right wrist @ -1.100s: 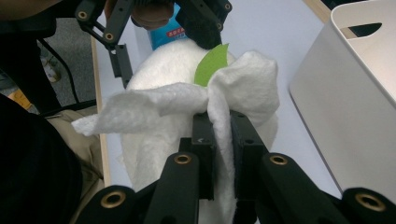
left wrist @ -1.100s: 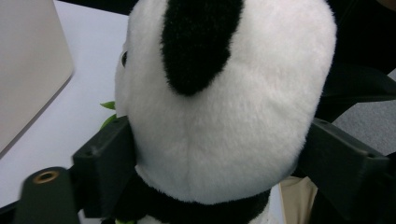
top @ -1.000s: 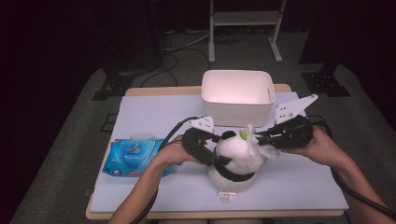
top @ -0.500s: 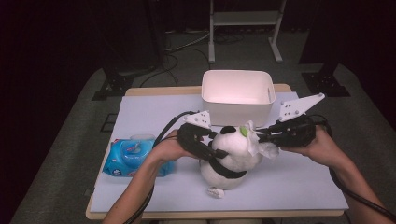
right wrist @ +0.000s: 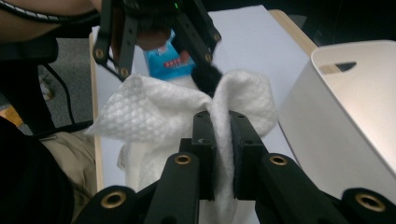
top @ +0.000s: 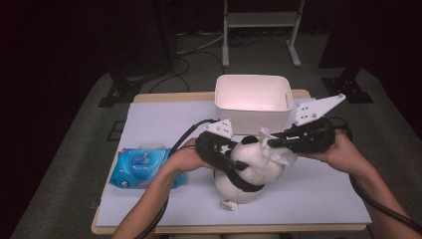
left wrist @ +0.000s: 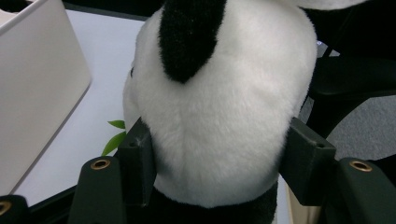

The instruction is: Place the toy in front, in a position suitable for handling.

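A black-and-white panda plush [top: 249, 172] sits on the white table mat [top: 164, 119] at centre front. My left gripper [top: 233, 160] comes in from the left and is shut on its white body [left wrist: 219, 116], with one pad [left wrist: 137, 158] pressed into the fur on each side. My right gripper [top: 272, 143] reaches in from the right, shut on a white quilted wipe [right wrist: 154, 116]. The wipe [top: 281, 155] is draped against the top of the plush, beside a black ear [right wrist: 205, 77]. A green leaf [left wrist: 114, 140] pokes out at the plush's far side.
A white plastic bin [top: 254, 97] stands just behind the plush, close to both grippers, and shows as a wall [right wrist: 345, 116] beside the right gripper. A blue pack of wipes [top: 142, 167] lies at the left. The mat's front edge is near the plush.
The right gripper has brought the wipe left over the plush's head, covering the green leaf on top. The left gripper has shifted slightly with the plush in its hold.
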